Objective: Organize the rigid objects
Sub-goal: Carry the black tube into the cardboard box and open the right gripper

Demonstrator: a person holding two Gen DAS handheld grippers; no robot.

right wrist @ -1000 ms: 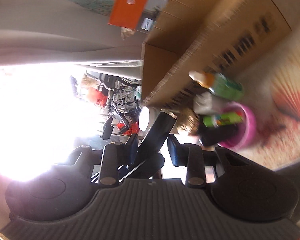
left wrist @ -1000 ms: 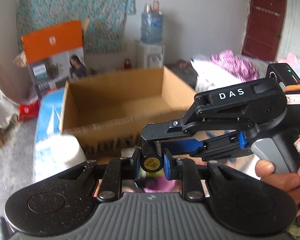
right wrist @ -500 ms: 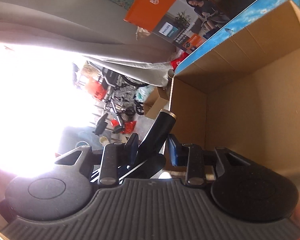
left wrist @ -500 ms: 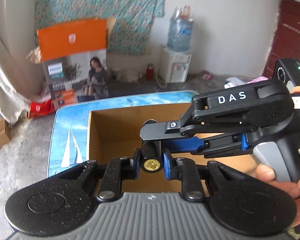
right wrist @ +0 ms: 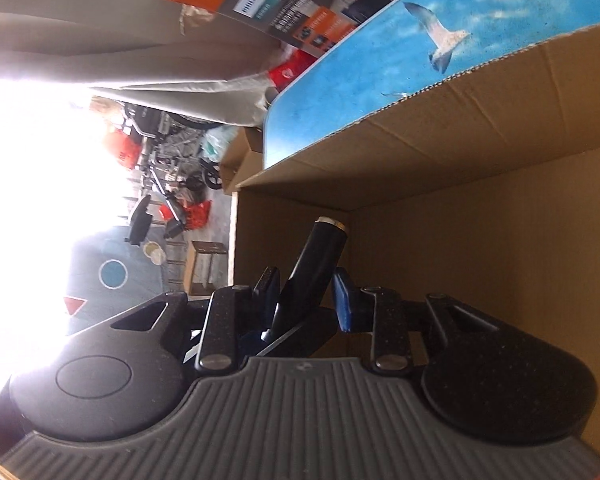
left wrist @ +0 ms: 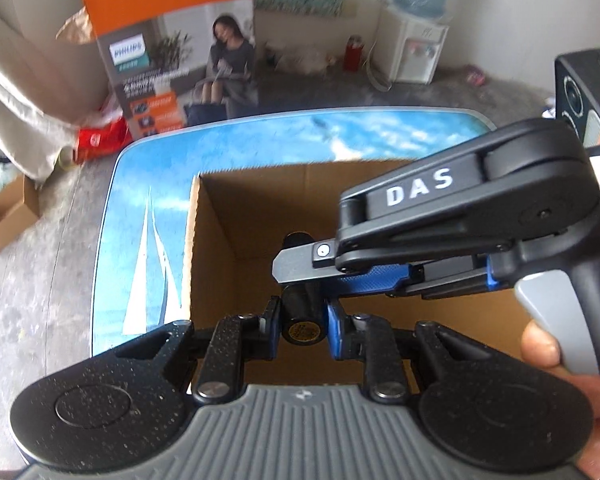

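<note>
A black cylindrical bottle with a gold label on its end (left wrist: 302,316) is held upright above the open cardboard box (left wrist: 204,264). My left gripper (left wrist: 300,322) is shut on its lower part. My right gripper (left wrist: 300,270) comes in from the right and is shut on the same bottle higher up. In the right wrist view the black bottle (right wrist: 320,264) with a gold-rimmed end sits between the blue pads of my right gripper (right wrist: 306,296), over the inside of the box (right wrist: 480,240). The box looks empty where it shows.
The box stands on a table with a blue sea and sailboat print (left wrist: 148,216). Behind it stand an orange Philips carton (left wrist: 172,48) and a water dispenser (left wrist: 412,44). A small open carton (left wrist: 8,216) lies on the grey floor at left.
Both grippers have carried the bottle forward and higher over the box; the view now looks down into it. Both stay shut on the bottle.
</note>
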